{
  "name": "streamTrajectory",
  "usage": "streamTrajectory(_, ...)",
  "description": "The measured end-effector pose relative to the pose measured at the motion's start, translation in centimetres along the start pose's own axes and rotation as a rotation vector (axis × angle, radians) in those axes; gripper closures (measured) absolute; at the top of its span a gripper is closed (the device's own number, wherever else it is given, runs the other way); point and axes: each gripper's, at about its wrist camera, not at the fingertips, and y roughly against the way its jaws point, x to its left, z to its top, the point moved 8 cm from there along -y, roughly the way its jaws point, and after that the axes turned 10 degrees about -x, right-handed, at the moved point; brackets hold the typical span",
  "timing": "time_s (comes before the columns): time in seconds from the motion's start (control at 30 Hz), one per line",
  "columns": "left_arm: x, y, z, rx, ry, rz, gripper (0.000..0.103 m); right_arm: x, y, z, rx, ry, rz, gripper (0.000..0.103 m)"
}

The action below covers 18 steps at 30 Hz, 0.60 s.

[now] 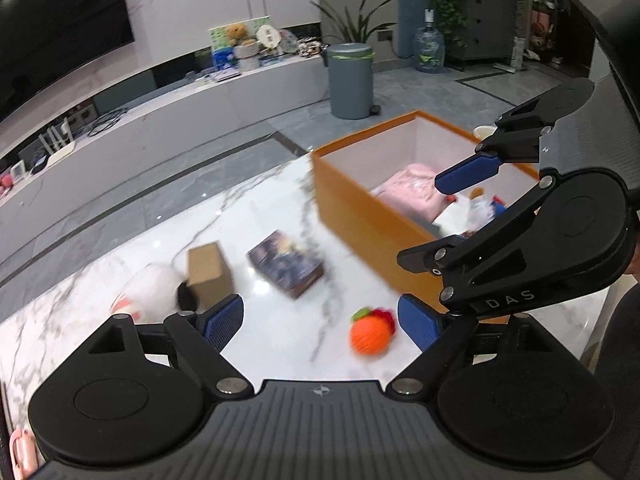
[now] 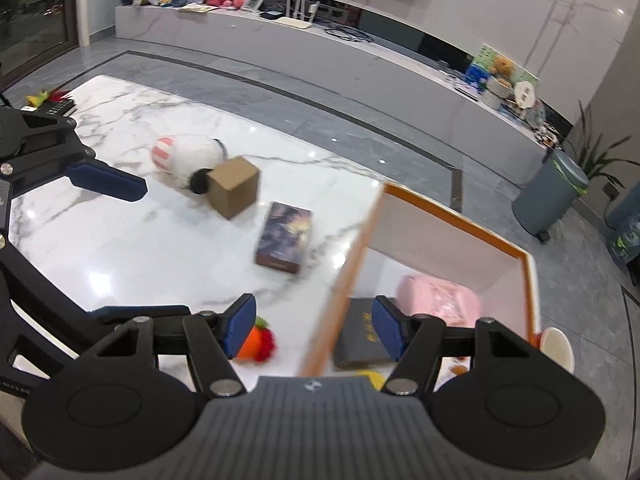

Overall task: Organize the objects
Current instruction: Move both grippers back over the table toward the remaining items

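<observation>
An orange storage box [image 1: 352, 200] [image 2: 452, 216] stands on the white marble table [image 1: 120, 280] [image 2: 140, 232]. It holds a pink pouch [image 1: 412, 192] [image 2: 440, 298], a dark book [image 2: 360, 340] and other small items. On the table lie an orange knitted fruit toy [image 1: 370, 334] [image 2: 258, 340], a dark printed box [image 1: 286, 266] [image 2: 286, 236], a brown cardboard box [image 1: 210, 274] [image 2: 234, 190] and a white plush toy [image 1: 150, 292] [image 2: 184, 154]. My left gripper [image 1: 320, 320] is open and empty above the fruit toy. My right gripper [image 2: 314, 326] [image 1: 438, 242] is open and empty over the box's near edge.
A grey pedal bin [image 1: 350, 80] [image 2: 550, 198] stands on the floor beyond the table. A long low TV cabinet [image 1: 180, 108] [image 2: 320, 52] with clutter runs along the wall. A white cup [image 2: 556, 350] sits right of the box. A dark device [image 2: 60, 106] lies at the table's far left corner.
</observation>
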Motion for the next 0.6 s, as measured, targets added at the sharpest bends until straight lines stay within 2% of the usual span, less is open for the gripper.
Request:
streamTrajectory(0.23, 3.2, 0.9, -2.7, 0.022, 0.029, 0.028, 0.002, 4.1, -1.6, 0.7, 0.009, 0.010, 0.042, 0.036)
streamTrajectory(0.4, 5.8, 1.0, -5.2, 0.016, 0.124, 0.038, 0.002, 6.1, -3.0, 0.4, 0.024, 0.031, 0.059, 0.031)
streamTrajectory(0.6, 8.7, 0.4, -7.9, 0.036, 0.198, 0.069, 0.002, 7.7, -5.3, -0.7, 0.058, 0.042, 0.080, 0.030)
